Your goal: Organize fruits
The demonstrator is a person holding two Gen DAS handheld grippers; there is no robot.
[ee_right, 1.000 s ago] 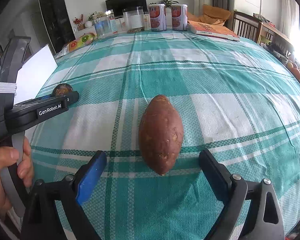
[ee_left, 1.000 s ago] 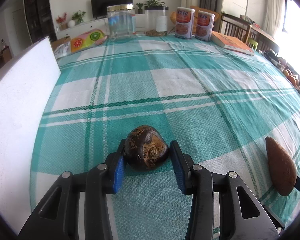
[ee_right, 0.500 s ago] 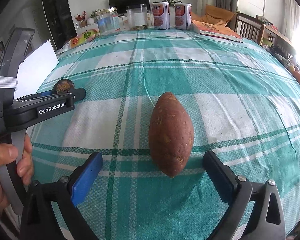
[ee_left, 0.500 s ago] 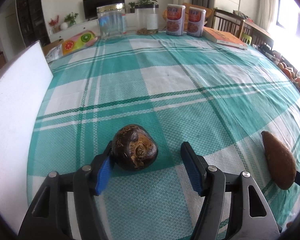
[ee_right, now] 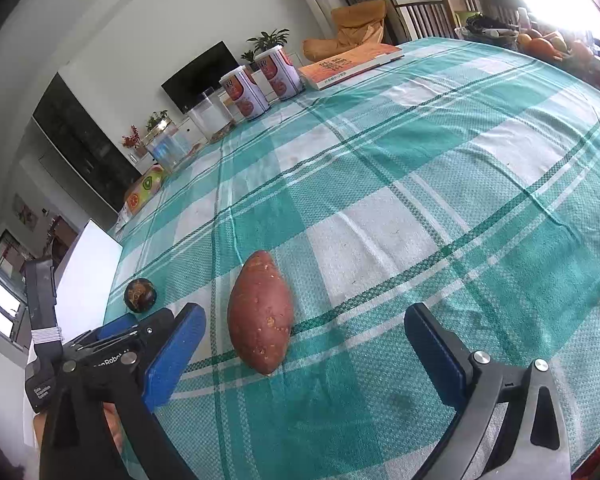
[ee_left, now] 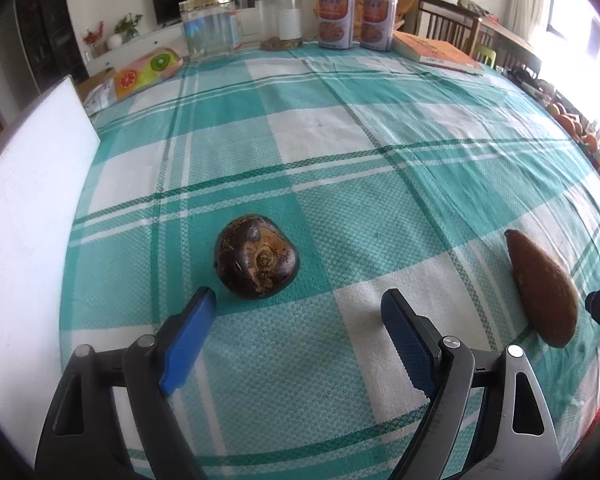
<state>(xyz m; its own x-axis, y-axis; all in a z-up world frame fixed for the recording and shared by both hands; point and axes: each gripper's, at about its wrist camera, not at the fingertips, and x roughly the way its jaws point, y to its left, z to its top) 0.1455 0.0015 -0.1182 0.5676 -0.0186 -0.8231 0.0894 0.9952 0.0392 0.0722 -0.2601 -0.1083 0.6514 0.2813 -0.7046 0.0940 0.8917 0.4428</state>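
Left gripper [ee_left: 298, 304] has let go, jaws opening off the dark fruit [ee_left: 256, 262]; right gripper [ee_right: 304, 328], released, closing slightly, rolls beside the sweet potato [ee_right: 260, 312].

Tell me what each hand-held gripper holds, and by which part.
Nothing is held. The left hand-held gripper is opening, the dark round fruit lying just beyond its tips. The right hand-held gripper is closing slightly, touching nothing; the sweet potato lies untouched.

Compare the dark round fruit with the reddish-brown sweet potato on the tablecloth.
The dark round fruit is nearly black-purple with a tan crusty patch; the sweet potato is reddish-brown with pale specks. The fruit is squat and rounded; the sweet potato is long with tapered ends. The fruit looks smaller. Both lie free on the checked tablecloth, touched by no gripper.
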